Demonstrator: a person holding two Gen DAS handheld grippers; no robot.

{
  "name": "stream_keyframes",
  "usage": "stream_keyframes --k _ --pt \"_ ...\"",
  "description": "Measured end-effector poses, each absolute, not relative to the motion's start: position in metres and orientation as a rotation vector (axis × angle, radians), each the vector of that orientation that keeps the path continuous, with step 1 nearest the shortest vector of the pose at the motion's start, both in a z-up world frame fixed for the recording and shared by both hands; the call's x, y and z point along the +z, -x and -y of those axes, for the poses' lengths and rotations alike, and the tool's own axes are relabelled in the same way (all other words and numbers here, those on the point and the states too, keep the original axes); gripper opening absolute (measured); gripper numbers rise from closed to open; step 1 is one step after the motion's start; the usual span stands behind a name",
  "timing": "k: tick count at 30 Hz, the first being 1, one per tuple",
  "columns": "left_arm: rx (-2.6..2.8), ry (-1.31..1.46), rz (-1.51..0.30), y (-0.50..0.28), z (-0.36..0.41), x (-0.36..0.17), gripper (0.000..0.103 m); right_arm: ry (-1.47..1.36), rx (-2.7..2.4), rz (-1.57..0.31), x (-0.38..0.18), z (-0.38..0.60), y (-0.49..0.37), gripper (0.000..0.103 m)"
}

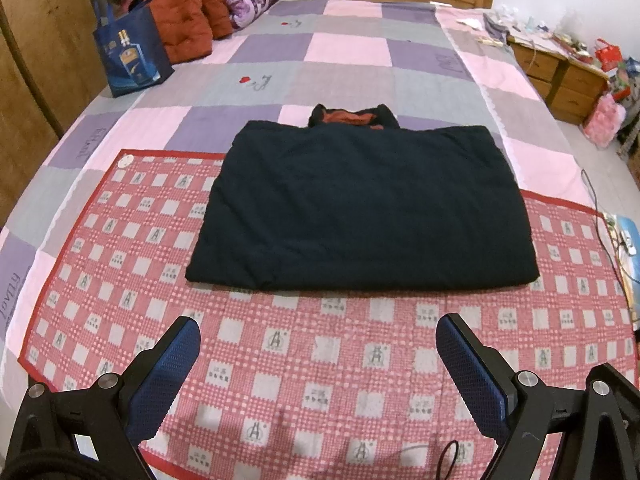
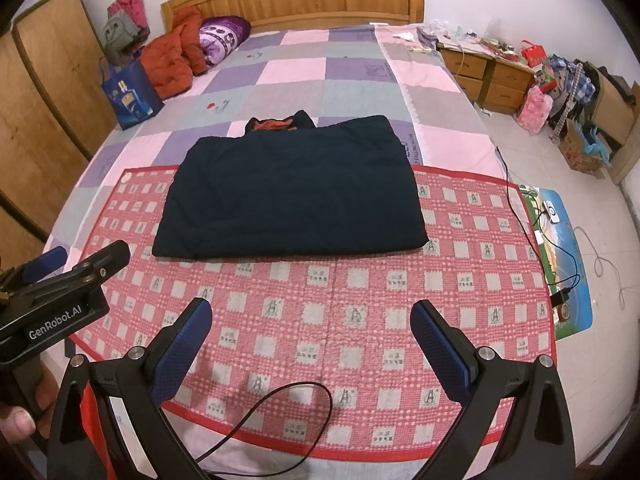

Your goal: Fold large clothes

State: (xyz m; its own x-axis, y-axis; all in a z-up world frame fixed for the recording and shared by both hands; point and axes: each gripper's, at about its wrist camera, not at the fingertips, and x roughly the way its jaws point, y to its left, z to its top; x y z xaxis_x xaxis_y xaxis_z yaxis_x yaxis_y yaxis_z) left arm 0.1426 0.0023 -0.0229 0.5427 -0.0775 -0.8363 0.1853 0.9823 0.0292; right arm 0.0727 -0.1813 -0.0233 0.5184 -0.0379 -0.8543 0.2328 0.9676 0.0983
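- The jacket lies folded into a thick dark rectangle on the bed, its near half on the red checked mat, its collar pointing toward the headboard.
- The left hand-held gripper hovers over the mat with its fingers spread wide and nothing between them; the right hand-held gripper is likewise spread and empty, near the jacket's front edge but apart from it.
- If another fold is meant, the padded cloth looks bulky: a pinch on the top layer only would likely peel the stack open rather than lift it whole.
- Uneven lifting by the two sides could skew the rectangle, and the puffy layers may spring back once let go.
- A loose black cable loops on the mat just ahead of the right fingers; a low sweep forward could snag it.
- The mat itself may bunch or slide on the bedspread if fingers dig under the jacket's edge, dragging the fold askew.
- The collar sticks out past the far edge; a careless fold could leave it poking out.
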Motion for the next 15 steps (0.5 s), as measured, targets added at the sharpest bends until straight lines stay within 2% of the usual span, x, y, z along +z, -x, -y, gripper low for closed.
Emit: stream_keyframes --k 15 --pt "-0.170 -0.118 -0.998 -0.1435 -0.0036 -0.0223 0.098 -0.215 -0.165 -1.016 -0.0237 0.1800 -0.0734 0.102"
